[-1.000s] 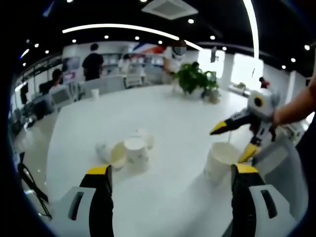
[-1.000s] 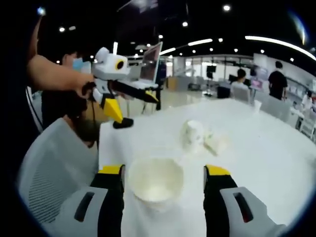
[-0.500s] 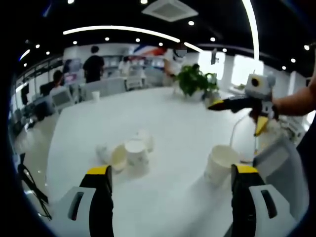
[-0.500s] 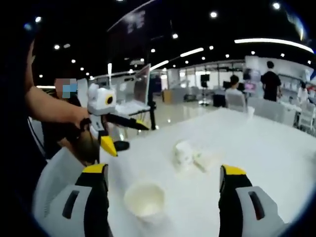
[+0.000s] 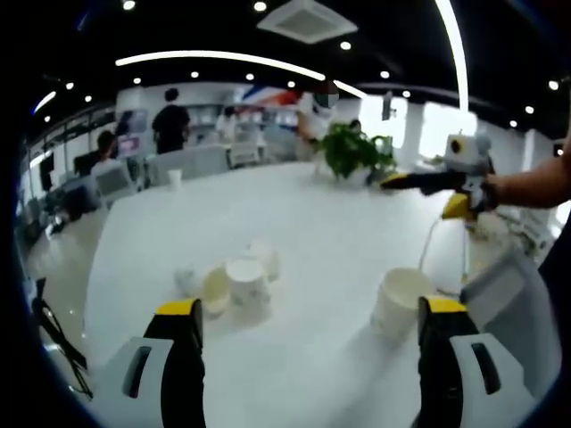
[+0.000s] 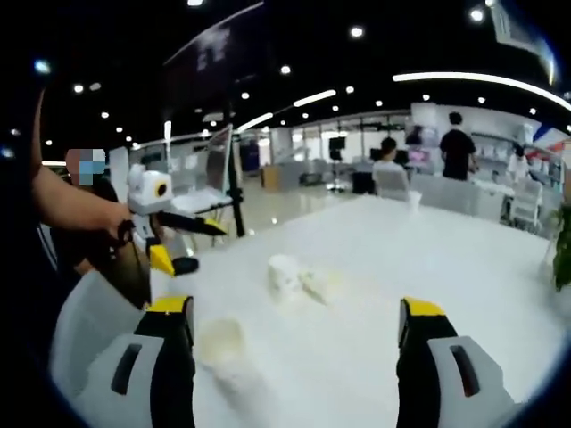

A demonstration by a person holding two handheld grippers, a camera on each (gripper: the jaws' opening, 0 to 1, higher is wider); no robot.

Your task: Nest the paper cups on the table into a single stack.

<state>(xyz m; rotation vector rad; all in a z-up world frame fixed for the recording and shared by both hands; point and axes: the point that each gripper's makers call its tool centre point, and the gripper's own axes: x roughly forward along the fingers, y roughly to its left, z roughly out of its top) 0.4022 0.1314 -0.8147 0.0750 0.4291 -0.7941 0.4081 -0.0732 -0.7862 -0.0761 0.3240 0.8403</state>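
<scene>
Left gripper view: left gripper (image 5: 308,325) spread, empty; upright paper cup (image 5: 402,303) near right jaw; cup cluster (image 5: 234,281) mid-table, unstacked.
Right gripper view: right gripper (image 6: 294,330) spread, empty; single cup (image 6: 221,343) by left jaw. Stacking not begun.

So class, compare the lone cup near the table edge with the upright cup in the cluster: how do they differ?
The lone cup stands apart with its mouth up, while the cluster cup stands among tipped cups. The lone cup looks larger, though it may only be nearer the camera than the cluster cup. The lone cup lies near the left claw's right jaw; the cluster cup sits further in. Both are white paper cups, upright on the table.
</scene>
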